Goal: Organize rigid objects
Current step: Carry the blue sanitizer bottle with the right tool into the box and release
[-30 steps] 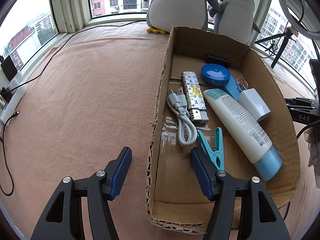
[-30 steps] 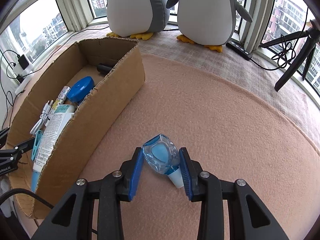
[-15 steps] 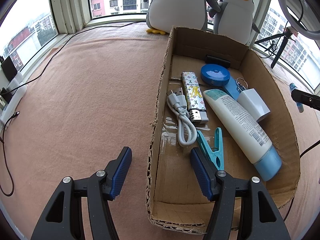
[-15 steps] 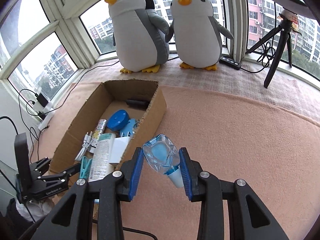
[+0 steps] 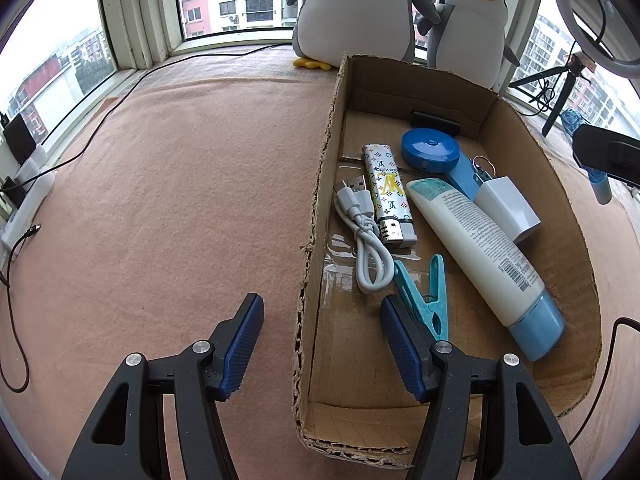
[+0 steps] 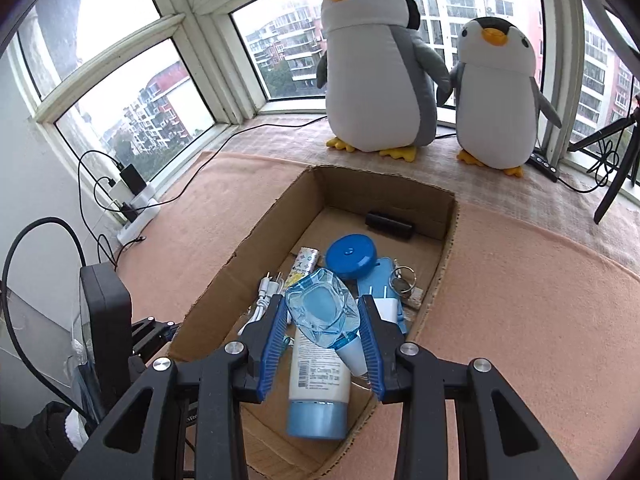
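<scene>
the near end of the cardboard box [image 5: 448, 396] is bare floor, so you have open room there between the front wall and the teal clothespin [image 5: 430, 294]. the middle is crowded: the white tube [image 5: 480, 248] lies lengthwise along the right half, the lighter [image 5: 386, 194] and white cable [image 5: 366, 236] fill the left half, and the white charger [image 5: 506, 208] sits against the tube. further back the blue tape measure [image 6: 351, 256] and a black block [image 6: 389, 225] take the far end. your left gripper [image 5: 322, 346] straddles the box's left wall, blocking that side. outside, the pink cloth [image 5: 180, 184] to the left lies open; the two penguins [image 6: 376, 80] stand beyond the box's far wall.
</scene>
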`<state>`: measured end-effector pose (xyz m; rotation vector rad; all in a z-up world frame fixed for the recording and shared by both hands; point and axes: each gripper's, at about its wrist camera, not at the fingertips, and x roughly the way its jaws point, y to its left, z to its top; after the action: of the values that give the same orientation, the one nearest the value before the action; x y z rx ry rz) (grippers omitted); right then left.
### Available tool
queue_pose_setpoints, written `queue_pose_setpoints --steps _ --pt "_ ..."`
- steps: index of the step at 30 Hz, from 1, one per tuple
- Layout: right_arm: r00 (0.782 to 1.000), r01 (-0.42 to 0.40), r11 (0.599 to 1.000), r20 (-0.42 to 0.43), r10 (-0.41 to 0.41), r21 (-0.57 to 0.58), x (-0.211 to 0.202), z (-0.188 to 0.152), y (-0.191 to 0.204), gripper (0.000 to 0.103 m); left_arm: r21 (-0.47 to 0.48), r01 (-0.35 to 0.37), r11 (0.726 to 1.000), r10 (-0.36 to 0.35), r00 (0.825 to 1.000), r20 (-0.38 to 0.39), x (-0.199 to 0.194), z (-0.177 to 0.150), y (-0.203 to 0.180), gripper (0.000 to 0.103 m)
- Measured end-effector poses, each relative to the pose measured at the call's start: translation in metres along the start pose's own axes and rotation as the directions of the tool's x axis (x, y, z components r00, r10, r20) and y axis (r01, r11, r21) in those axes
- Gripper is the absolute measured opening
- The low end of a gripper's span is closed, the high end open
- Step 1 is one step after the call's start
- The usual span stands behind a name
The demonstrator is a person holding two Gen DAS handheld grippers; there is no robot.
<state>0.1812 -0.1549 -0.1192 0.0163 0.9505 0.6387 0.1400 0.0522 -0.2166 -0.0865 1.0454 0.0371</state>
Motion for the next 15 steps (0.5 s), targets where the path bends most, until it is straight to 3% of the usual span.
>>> queue_pose_setpoints --steps 15 --pt "0.998 0.033 0.999 -0.055 -0.033 -0.005 0.021 -0.001 0.003 0.033 0.001 -0.002 1.000 0.002 1.000 0.001 -0.001 0.002 0.000 0.065"
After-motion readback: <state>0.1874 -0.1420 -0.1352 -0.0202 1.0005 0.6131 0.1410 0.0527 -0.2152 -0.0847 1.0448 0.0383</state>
